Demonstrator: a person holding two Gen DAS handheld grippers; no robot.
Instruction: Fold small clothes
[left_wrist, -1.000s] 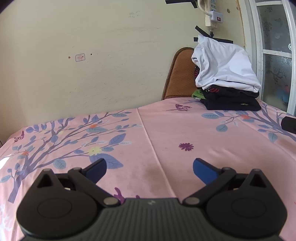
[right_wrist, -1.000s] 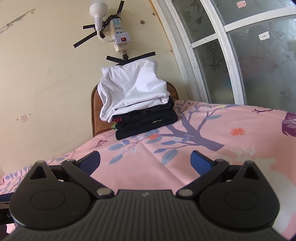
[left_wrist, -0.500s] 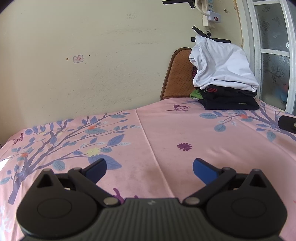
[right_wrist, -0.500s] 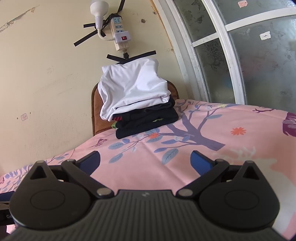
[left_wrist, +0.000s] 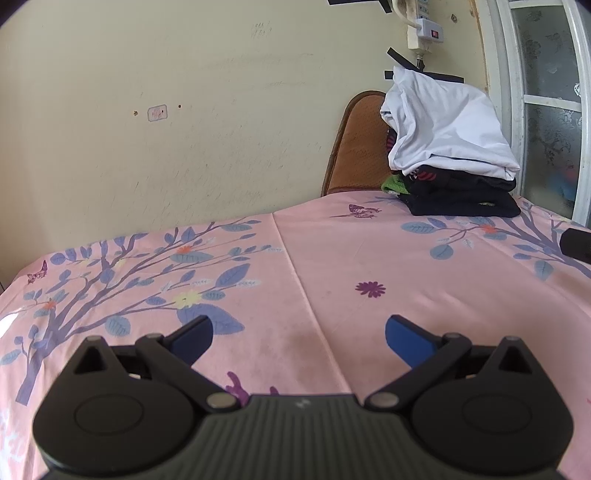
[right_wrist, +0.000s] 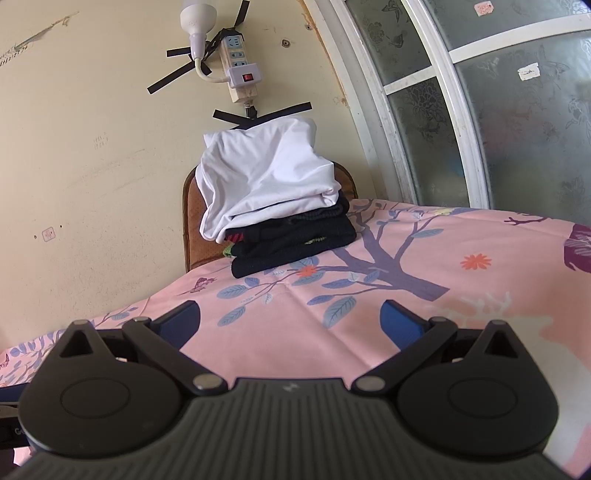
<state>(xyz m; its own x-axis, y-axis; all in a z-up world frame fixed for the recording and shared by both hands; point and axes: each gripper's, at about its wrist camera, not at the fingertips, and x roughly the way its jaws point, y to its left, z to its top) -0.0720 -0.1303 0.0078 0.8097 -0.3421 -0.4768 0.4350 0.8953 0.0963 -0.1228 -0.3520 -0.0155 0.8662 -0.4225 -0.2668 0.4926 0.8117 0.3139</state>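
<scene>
A stack of folded clothes (left_wrist: 458, 192) sits at the far right of the table, against a chair back: several black pieces below, a white garment (left_wrist: 443, 129) on top. It also shows in the right wrist view (right_wrist: 288, 236), with the white garment (right_wrist: 266, 177) on top. My left gripper (left_wrist: 299, 338) is open and empty, low over the pink floral tablecloth (left_wrist: 332, 266), well short of the stack. My right gripper (right_wrist: 290, 323) is open and empty, pointing at the stack from a short distance. A dark part of the right gripper shows at the left wrist view's right edge (left_wrist: 576, 242).
A brown chair back (left_wrist: 354, 147) stands behind the stack against the cream wall. A power strip (right_wrist: 240, 70) and lamp (right_wrist: 195, 22) are taped to the wall above. A frosted window (right_wrist: 498, 110) runs along the right. The tablecloth (right_wrist: 406, 258) covers the whole table.
Both views have shifted only slightly; the stack sits a little further left in the left wrist view. Both grippers stay open and empty.
</scene>
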